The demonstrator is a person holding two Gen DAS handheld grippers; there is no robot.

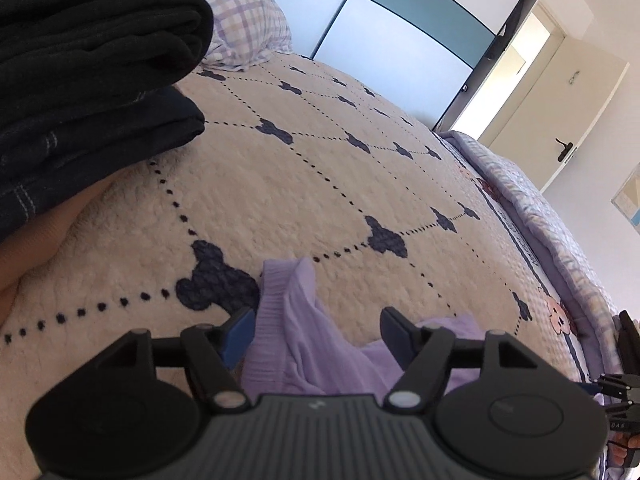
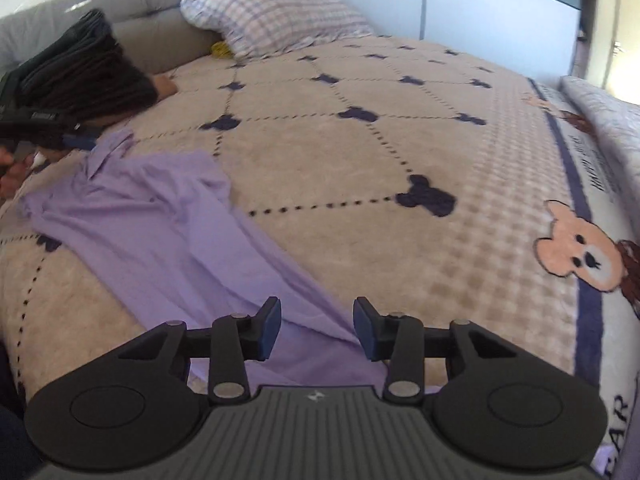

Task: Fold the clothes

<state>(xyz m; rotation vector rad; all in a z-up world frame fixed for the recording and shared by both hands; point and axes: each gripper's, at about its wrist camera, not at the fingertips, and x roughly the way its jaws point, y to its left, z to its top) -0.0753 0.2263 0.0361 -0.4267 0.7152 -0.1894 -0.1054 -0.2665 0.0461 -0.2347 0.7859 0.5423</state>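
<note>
A lilac shirt (image 2: pixel 160 224) lies spread and rumpled on the beige bedspread (image 2: pixel 360 152), running from the upper left to the near middle of the right wrist view. My right gripper (image 2: pixel 318 328) stands open over its near edge, the cloth lying loose between the jaws. My left gripper (image 1: pixel 316 320) is open too. A raised fold of the shirt (image 1: pixel 288 304) stands between its fingers and brushes the left blue pad (image 1: pixel 240 334). The left gripper (image 2: pixel 76 140) also shows at the shirt's far end, with a hand behind it.
A stack of folded dark clothes (image 1: pixel 88 72) sits on the bed just left of my left gripper, also seen as the dark stack (image 2: pixel 84 76). A plaid pillow (image 2: pixel 280 20) lies by the grey headboard (image 2: pixel 152 40). A rolled quilt (image 2: pixel 608 120) lines the right edge.
</note>
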